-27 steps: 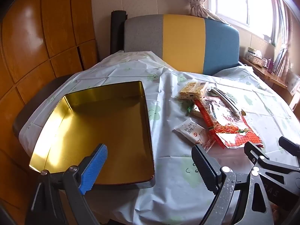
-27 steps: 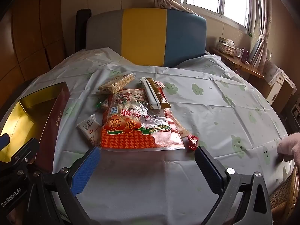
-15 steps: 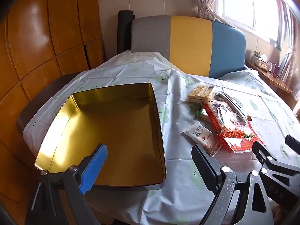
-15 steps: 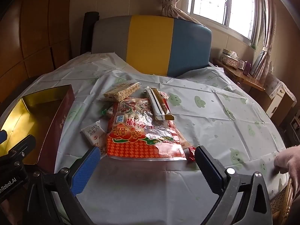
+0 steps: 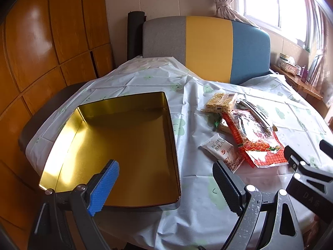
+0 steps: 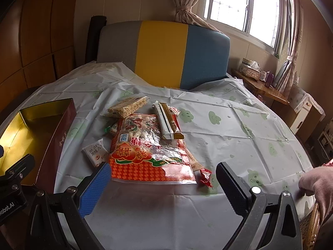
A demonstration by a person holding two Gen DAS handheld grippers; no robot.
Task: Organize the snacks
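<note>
A gold-lined tin box (image 5: 116, 141) with dark red outer walls (image 6: 60, 143) lies open on the table's left. Right of it lies a heap of snacks: a big red candy bag (image 6: 145, 150) (image 5: 256, 139), a small white packet (image 6: 95, 153) (image 5: 220, 148), a block of puffed-rice bars (image 6: 127, 106) (image 5: 221, 102), a long gold-and-white stick pack (image 6: 168, 121) and a small red candy (image 6: 205, 175). My left gripper (image 5: 166, 179) stands open over the tin's near right corner. My right gripper (image 6: 164, 179) stands open just in front of the red bag, holding nothing.
A white cloth with green clouds (image 6: 239, 125) covers the round table. A grey, yellow and blue chair back (image 6: 164, 54) stands behind it. A gloved hand (image 6: 318, 179) rests at the table's right edge. A wooden shelf with a tissue box (image 6: 251, 68) runs along the window wall.
Both grippers have drawn back and risen a little, so the tin and the snack heap sit further up in both views. The jaws have stayed wide.
</note>
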